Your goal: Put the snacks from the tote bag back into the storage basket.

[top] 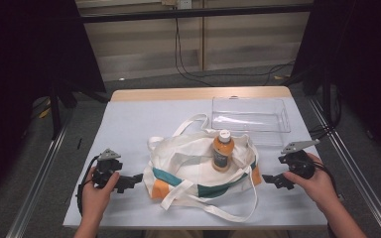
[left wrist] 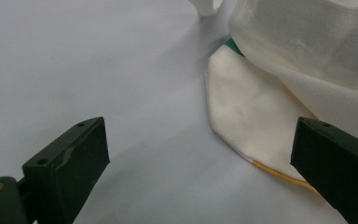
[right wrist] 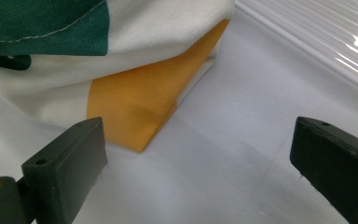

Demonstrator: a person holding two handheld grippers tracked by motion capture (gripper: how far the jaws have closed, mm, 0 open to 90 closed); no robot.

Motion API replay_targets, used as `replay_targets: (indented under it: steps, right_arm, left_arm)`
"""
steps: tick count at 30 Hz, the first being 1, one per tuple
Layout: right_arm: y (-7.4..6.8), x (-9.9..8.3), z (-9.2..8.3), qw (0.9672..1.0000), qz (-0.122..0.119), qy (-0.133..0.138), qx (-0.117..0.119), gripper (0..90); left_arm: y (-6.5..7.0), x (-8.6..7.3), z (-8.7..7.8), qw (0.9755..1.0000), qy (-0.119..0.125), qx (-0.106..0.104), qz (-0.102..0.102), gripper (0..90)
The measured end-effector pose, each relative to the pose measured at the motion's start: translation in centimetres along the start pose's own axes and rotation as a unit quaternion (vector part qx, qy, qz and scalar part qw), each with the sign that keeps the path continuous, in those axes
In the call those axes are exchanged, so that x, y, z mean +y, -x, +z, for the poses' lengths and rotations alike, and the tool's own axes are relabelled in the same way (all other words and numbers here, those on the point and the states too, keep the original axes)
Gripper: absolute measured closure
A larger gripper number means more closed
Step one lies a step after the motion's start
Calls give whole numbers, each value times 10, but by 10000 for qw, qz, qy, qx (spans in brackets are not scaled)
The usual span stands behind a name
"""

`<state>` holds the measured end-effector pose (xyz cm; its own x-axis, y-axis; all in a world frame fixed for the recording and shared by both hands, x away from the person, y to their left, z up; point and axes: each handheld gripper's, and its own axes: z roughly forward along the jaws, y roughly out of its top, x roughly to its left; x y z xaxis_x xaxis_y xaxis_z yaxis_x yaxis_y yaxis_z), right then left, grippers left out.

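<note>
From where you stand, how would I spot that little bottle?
Find the cloth bag lying mid-table, white with green and orange patches. The bottle stands upright on it, near the clear tray. Nothing else there is orange-filled with a white cap and dark label.

The bench has a pale grey-white top, with a strip of bare wood showing along its far edge. A white cloth bag with green and orange patches lies directly on it, near the middle (its straps trail loose over the surface). Beyond the bag, toward the far right corner, a clear plastic tray rests flat on the bench, just beside the bag's far edge.
</note>
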<state>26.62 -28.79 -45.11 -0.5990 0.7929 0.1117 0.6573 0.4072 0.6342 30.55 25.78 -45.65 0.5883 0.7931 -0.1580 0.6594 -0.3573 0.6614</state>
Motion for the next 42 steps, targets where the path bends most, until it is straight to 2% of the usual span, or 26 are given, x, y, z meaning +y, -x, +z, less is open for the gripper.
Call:
replay_targets:
  steps: [11,16,18,23,24,26,35,36,38,42]
  right_arm:
    - [-1,15,1,9985,-193,-498,139,35]
    - [-2,22,3,9963,-370,-755,175,36]
    - [-4,25,3,9951,-356,-898,219,35]
    - [-5,32,4,9926,-502,-1087,214,35]
    - [-7,33,4,9926,-447,-1109,211,35]
    - [-6,36,4,9910,-588,-1182,231,35]
    - [-8,44,6,9848,-635,-1591,301,36]
    - [-7,45,6,9842,-738,-1581,293,36]
    - [-7,46,6,9833,-701,-1650,318,37]
    - [-7,48,6,9804,-809,-1766,319,38]
  left_arm:
    - [-1,0,0,10000,-3,-34,0,39]
    - [-2,-1,0,10000,-39,-52,-8,39]
    - [-2,-1,0,10000,-30,-47,-32,39]
    - [-1,0,0,10000,-53,-42,-18,40]
    - [-2,0,0,10000,-52,-48,-3,39]
    - [-2,0,0,10000,-64,-58,1,40]
    - [-2,0,1,10000,-66,-66,-14,41]
    - [-2,0,1,10000,-56,-77,-6,41]
    - [-2,0,1,9999,-83,-73,15,41]
    - [-2,0,1,9999,-100,-70,28,41]
